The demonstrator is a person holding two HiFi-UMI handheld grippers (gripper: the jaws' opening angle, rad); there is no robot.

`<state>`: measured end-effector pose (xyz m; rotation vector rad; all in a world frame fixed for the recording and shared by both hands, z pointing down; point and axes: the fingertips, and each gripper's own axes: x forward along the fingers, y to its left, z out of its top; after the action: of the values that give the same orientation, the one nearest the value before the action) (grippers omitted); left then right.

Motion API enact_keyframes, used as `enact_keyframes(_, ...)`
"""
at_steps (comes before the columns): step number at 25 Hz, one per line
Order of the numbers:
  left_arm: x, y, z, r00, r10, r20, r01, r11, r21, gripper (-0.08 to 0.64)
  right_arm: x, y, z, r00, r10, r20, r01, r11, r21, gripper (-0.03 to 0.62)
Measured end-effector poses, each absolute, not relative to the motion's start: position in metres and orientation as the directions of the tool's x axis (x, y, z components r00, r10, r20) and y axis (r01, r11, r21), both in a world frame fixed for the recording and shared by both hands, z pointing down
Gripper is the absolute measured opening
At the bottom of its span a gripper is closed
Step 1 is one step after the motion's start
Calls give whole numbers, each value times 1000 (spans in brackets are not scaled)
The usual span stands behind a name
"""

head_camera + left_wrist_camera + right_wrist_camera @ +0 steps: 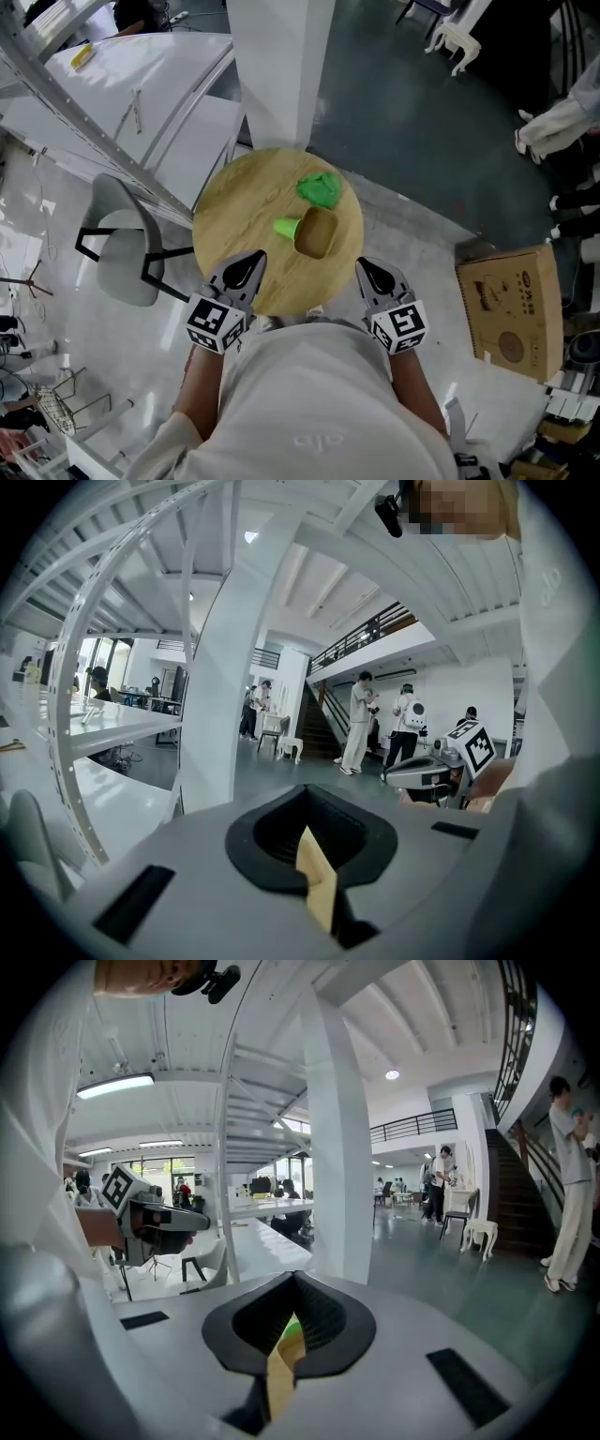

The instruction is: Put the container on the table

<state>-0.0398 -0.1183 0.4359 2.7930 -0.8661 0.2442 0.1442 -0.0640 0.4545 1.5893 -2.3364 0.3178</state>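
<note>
A brown oblong container [317, 232] rests on the round wooden table [239, 211], right of centre. A small green cup [287, 227] lies on its side against the container's left. A crumpled green thing [320, 188] sits just behind them. My left gripper [257, 256] hovers at the table's near left edge with its jaws together and nothing in them. At the near right edge my right gripper [362, 265] is likewise shut and empty, a short way in front of the container. In the right gripper view [295, 1279] a sliver of wood and green shows through the jaws. The left gripper view [305, 791] shows only a sliver of wood.
A grey chair [127, 253] stands left of the table and a white pillar [279, 66] rises right behind it. A cardboard box [511, 305] lies on the floor at the right. White desks [141, 66] fill the back left. Several people stand near the far stairs [358, 722].
</note>
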Motion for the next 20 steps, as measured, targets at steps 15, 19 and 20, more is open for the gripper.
enact_keyframes(15,-49,-118,447,809,-538,237,-578,-803,148,15,130,-64,464,-355,-850,388,-924,381,-11,26)
enact_keyframes(19,-50,-119,446,805,-544,236,-583,-800,143,15,128,-64,465,-360,-845,395,-921,390,-4,26)
enact_keyframes(20,-51,-119,446,805,-545,236,-584,-799,144,15,128,-64,466,-359,-845,397,-921,390,-4,26)
